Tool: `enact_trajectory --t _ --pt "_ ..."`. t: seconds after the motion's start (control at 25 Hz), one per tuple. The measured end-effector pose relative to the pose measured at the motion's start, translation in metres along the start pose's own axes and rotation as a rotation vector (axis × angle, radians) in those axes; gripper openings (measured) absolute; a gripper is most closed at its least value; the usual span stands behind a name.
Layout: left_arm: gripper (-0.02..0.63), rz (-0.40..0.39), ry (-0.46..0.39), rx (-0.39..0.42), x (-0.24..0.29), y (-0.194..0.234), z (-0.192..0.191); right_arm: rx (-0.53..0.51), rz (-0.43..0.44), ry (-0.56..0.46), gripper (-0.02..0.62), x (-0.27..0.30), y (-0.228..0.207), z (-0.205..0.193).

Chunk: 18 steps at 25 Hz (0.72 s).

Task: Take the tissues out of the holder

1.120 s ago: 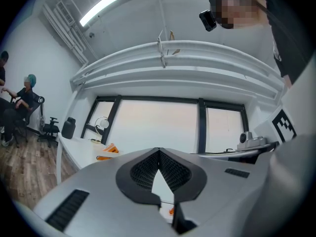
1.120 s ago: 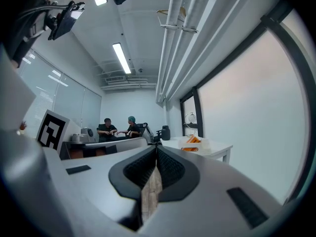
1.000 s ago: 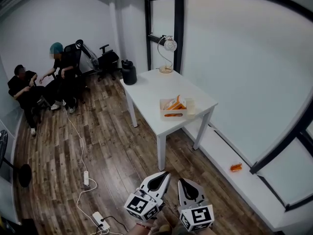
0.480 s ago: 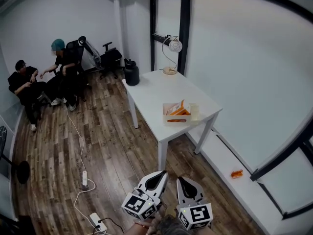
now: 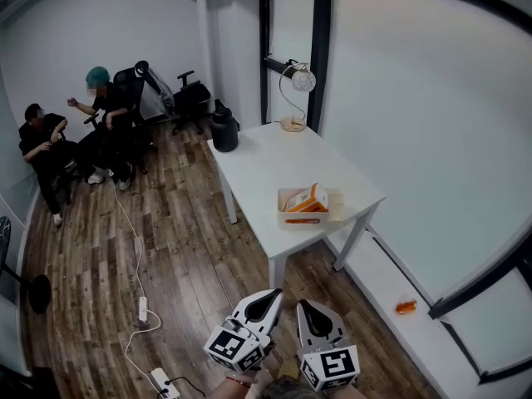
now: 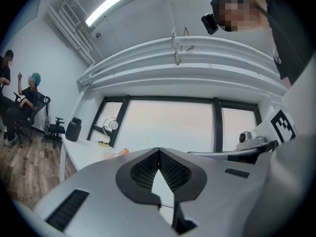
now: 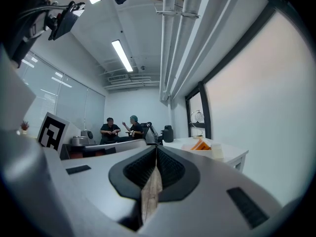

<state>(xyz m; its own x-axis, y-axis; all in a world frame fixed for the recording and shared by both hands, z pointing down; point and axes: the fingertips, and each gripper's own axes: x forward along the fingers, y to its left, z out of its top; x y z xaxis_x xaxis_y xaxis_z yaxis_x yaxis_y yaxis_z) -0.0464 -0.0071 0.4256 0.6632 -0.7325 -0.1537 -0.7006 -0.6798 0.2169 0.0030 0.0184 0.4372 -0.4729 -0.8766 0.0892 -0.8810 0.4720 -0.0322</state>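
Note:
A shallow beige holder [image 5: 293, 215] stands near the front edge of the white table [image 5: 258, 160], with orange tissue packs [image 5: 309, 197] leaning up in it. Both grippers sit low in the head view, over the wood floor and well short of the table. My left gripper [image 5: 272, 293] is shut with nothing in it, and so is my right gripper [image 5: 304, 306]. In the right gripper view the closed jaws point level, and the tissue packs [image 7: 199, 144] and holder [image 7: 214, 151] show small, ahead and to the right. The left gripper view catches only an orange tip [image 6: 123, 151] on the table.
A black jug [image 5: 223, 129] and a desk lamp [image 5: 296, 94] stand at the table's far end. Two people sit on chairs [image 5: 125, 106] at the back left. A cable with power strips [image 5: 143, 308] runs along the floor. An orange item [image 5: 405, 307] lies on the low window ledge.
The table and holder have drawn nearer and lower in the head view. Both grippers stay shut, side by side. The seated person with the teal cap has raised a hand.

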Motion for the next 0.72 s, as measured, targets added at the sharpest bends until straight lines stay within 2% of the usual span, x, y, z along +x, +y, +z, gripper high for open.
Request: enact_trajectory --t 0.44,0.72 --pt "0.005 0.015 0.026 -0.034 0.057 0.019 -0.008 0.015 0.008 0.016 0.006 0.037 -0.048 0.002" --pt "0.005 0.026 0.03 -0.019 0.086 0.028 -0.008 0.013 0.015 0.005 0.006 0.053 -0.076 0.005"
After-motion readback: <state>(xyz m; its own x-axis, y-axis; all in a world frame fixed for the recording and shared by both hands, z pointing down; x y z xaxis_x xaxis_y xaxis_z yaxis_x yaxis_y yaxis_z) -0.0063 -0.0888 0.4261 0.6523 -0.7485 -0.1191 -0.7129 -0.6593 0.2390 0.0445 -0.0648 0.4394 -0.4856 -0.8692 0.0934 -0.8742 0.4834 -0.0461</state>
